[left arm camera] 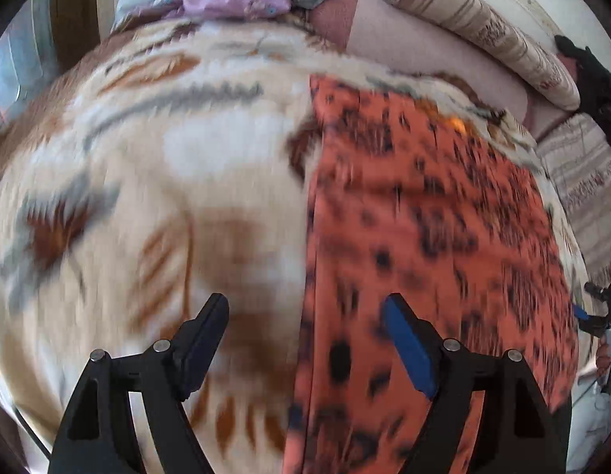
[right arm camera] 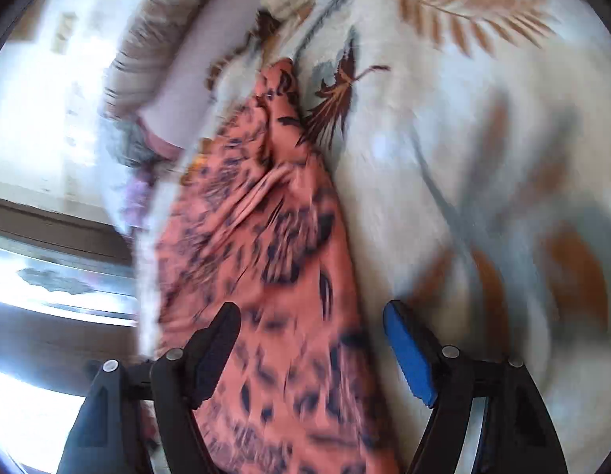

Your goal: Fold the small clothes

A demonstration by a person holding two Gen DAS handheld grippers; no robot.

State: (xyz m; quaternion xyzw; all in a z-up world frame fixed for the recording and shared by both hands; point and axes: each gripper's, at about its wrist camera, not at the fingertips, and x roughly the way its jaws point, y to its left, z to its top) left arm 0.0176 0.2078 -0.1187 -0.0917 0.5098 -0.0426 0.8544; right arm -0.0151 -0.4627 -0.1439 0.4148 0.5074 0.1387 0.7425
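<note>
Two hand-held grippers, left (left arm camera: 305, 308) and right (right arm camera: 311, 316), are seen spread wide, empty, above one orange spotted garment (left arm camera: 424, 217) on one bed blanket (left arm camera: 167, 158).

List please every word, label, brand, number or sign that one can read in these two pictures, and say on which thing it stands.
There is no readable text in either view.
The orange garment carries only dark spots, no letters.
The leaf-patterned blanket shows only leaves.
The striped bedding has small brown motifs, too blurred to tell whether any are letters.

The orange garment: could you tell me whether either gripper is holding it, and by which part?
Nothing is held. The left gripper and right gripper both stand open above the orange garment.
</note>
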